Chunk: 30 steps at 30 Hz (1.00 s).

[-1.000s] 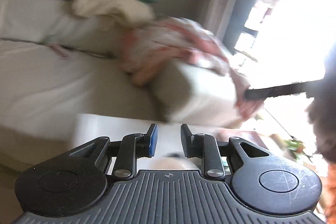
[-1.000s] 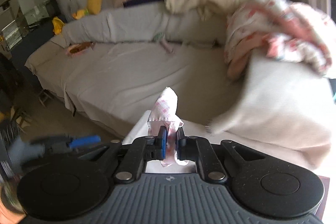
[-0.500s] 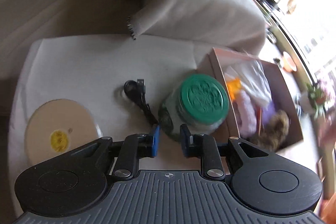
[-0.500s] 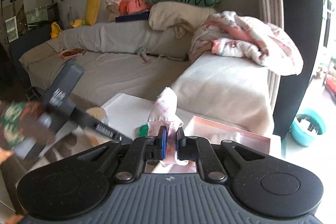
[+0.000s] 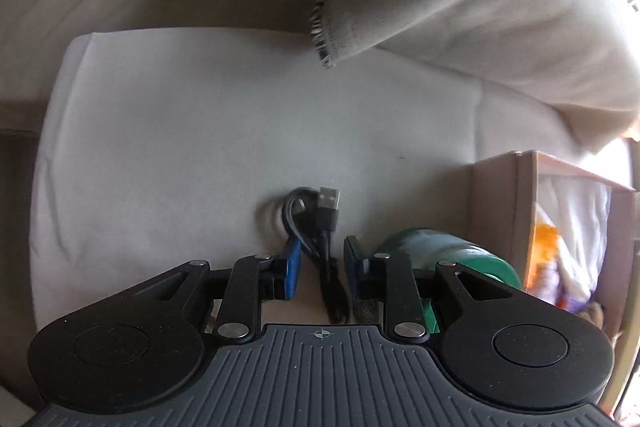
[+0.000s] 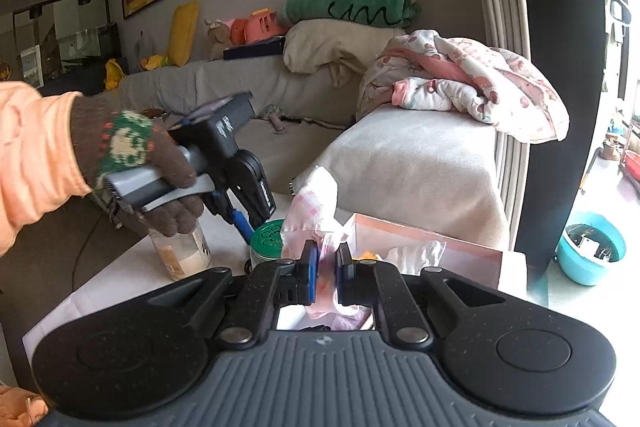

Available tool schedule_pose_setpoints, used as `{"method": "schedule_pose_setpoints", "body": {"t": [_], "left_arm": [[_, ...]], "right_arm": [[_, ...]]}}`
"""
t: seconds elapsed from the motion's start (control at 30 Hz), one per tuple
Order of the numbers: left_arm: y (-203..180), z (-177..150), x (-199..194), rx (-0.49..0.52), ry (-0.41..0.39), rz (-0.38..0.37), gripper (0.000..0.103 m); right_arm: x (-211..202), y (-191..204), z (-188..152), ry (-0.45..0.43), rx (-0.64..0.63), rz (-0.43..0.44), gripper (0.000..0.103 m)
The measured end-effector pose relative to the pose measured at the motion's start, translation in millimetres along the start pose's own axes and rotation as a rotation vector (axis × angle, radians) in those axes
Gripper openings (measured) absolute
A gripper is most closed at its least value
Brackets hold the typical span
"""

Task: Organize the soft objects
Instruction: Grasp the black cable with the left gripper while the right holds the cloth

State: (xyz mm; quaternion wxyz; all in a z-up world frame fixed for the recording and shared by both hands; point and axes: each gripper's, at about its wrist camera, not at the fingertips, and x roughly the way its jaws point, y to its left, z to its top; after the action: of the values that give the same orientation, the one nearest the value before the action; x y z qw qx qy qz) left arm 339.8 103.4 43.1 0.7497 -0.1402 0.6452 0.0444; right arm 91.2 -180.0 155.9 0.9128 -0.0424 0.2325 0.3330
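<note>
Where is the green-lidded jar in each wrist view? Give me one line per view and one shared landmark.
Left wrist view: the green-lidded jar sits low and right of centre, just right of the left gripper, partly hidden behind its right finger, left of the pink box.
Right wrist view: the jar is just left of centre, behind the pink cloth.
Shared landmark: the pink box, on the jar's right in both views.

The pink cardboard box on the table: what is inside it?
Inside the pink cardboard box, white crumpled fabric and something orange show. Its bottom is covered.
</note>
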Motion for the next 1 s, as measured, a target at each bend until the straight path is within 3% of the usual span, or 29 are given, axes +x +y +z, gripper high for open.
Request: {"method": "schedule_pose_setpoints", "body": {"t": [0.2,0.3,0.47,0.6,0.73,0.9,1.0], "left_arm": [[1,4,3,-0.02,-0.009,-0.018,0.046],[5,6,5,-0.017,-0.018,0.04,0.042],[11,-1,8,0.0,0.025,0.053,0.038],[7,-1,5,0.018,-0.004,0.059,0.041],[0,-7,2,0.08,-0.053,0.079,0.036],[2,-15,-5,0.126,-0.092,0.037,0.034],[9,-21,-34,0.126,-0.122,-0.022,0.034]], "right_arm": [[5,-7,-6,0.03,0.023,-0.013,0.009],[9,-7,-6,0.051,0.039,-0.011,0.009],[10,-3,-5,0.052,0.018,-0.003,0.009],[18,-3,-2,0.059,0.036,0.002,0.009],[22,-1,2,0.07,0.047,-0.015,0.009],[20,4,18,0.061,0.072,-0.031,0.009],[12,9,32,0.025,0.081,-0.049,0.009]]}}
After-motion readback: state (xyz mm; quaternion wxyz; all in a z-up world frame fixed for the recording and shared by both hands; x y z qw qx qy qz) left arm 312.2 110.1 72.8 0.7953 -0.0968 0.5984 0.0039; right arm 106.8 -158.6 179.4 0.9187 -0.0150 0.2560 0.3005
